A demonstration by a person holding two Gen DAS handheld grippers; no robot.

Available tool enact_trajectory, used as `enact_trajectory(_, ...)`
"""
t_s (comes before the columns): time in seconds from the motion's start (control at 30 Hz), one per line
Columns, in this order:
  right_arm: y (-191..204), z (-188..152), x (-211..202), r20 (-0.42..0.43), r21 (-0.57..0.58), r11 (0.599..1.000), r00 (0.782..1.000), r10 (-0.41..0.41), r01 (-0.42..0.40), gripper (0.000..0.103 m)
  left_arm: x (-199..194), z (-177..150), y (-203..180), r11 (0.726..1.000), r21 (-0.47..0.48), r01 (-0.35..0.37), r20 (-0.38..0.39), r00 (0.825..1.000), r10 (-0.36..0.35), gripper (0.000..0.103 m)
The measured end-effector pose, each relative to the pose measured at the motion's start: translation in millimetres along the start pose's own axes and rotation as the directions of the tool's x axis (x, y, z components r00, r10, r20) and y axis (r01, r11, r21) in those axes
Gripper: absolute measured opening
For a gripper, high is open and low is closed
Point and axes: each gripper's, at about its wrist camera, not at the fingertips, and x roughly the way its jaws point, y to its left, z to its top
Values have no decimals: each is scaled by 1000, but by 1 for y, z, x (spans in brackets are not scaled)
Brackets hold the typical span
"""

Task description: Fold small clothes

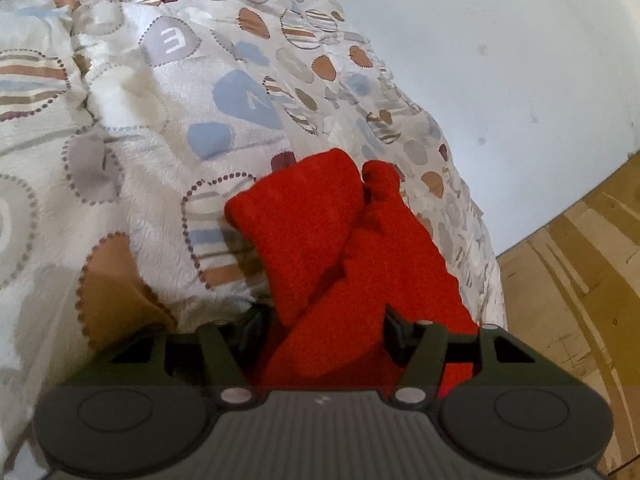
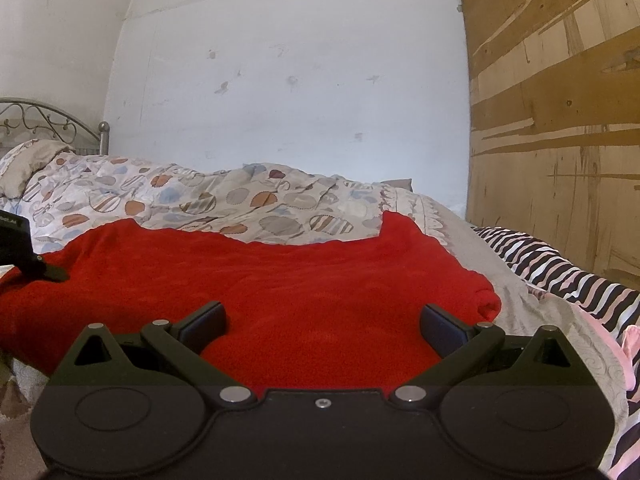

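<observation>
Patterned bedspread (image 1: 152, 152) carries the red garment (image 2: 260, 288), spread flat. My right gripper (image 2: 322, 326) hovers wide, empty. My left gripper (image 1: 326, 322) straddles a bunched fold; whether it pinches, I cannot tell. Loose cloth could slip, spoiling the fold.

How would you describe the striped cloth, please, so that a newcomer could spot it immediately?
Start at the bed against the white wall. By its right edge, below the wooden panel, lies the striped cloth. Its black, white and pink bands distinguish it from the plain red garment.
</observation>
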Motion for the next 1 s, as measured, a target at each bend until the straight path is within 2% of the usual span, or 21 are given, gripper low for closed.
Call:
enact_trajectory(0.17, 0, 0, 0, 0, 1, 1000, 1000, 0, 0, 102, 10, 1, 5, 998, 20, 52, 19, 998, -52, 71)
enact_trajectory(0.2, 0, 0, 0, 0, 2, 1000, 1000, 0, 0, 103, 10, 1, 6, 998, 14, 53, 22, 998, -54, 68)
enact_trajectory(0.27, 1, 0, 0, 0, 2, 1000, 1000, 0, 0, 102, 7, 2, 3, 999, 18, 32, 38, 999, -33, 55)
enact_trajectory(0.3, 0, 0, 0, 1, 2, 1000, 1000, -1, 1, 102, 4, 2, 1, 999, 38, 29, 44, 999, -30, 42)
enact_trajectory(0.33, 0, 0, 0, 1, 3, 1000, 1000, 0, 0, 102, 3, 2, -2, 998, 65, 27, 46, 998, -30, 37)
enact_trajectory(0.53, 1, 4, 1, -31, -2, 1000, 999, -10, 10, 102, -12, 3, -23, 981, 192, 1, 91, 996, -19, 23)
enact_trajectory(0.7, 2, 21, 4, -78, -11, 1000, 997, 2, -2, 102, -21, 6, -49, 947, 319, -19, 111, 994, -17, 20)
enact_trajectory(0.8, -2, 24, 9, -104, -26, 999, 994, 21, -23, 102, -24, 7, -79, 896, 441, -53, 108, 994, 5, 19)
enact_trajectory(0.83, -4, 24, 10, -108, -25, 999, 994, 27, -30, 102, -25, 7, -87, 888, 455, -63, 113, 994, 12, 19)
enact_trajectory(0.93, -9, 22, 10, -108, -12, 999, 993, 43, -45, 103, -24, 9, -106, 874, 485, -35, 106, 994, -19, 17)
enact_trajectory(1.0, -11, 22, 4, -78, -7, 999, 996, 33, -34, 102, -24, 7, -123, 843, 538, -26, 109, 993, -39, 17)
